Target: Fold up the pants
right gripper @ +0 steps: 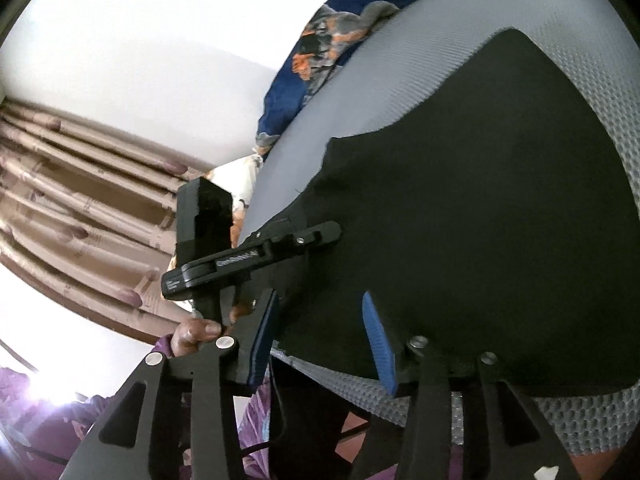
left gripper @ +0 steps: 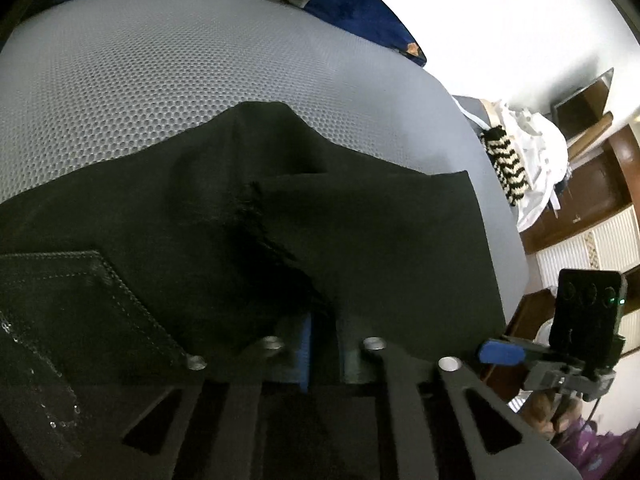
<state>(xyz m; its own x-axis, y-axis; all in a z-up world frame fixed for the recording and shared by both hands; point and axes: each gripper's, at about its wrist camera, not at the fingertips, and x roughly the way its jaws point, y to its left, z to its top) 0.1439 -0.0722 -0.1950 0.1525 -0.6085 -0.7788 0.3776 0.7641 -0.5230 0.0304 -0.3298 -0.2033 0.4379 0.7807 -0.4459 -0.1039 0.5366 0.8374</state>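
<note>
Black pants point(left gripper: 280, 232) lie on a grey mesh mattress point(left gripper: 200, 72), with a stitched back pocket point(left gripper: 68, 292) at lower left and a frayed rip in the middle. My left gripper point(left gripper: 320, 340) is shut on a fold of the pants; cloth covers its fingers and only a blue pad point(left gripper: 306, 352) shows. In the right wrist view the pants point(right gripper: 480, 200) spread over the mattress point(right gripper: 420, 40). My right gripper point(right gripper: 324, 336) is open with its blue pads point(right gripper: 378, 344) over the near edge of the pants. The left gripper body point(right gripper: 248, 256) rests on the pants' left edge.
A blue patterned blanket point(left gripper: 360, 4) lies at the far end of the mattress. A heap of white and striped clothes point(left gripper: 524, 160) sits beside the bed, with wooden furniture point(left gripper: 600, 168) behind. Brown curtains point(right gripper: 72, 200) hang to the left. The mattress's near edge point(right gripper: 580, 416) is just below my right gripper.
</note>
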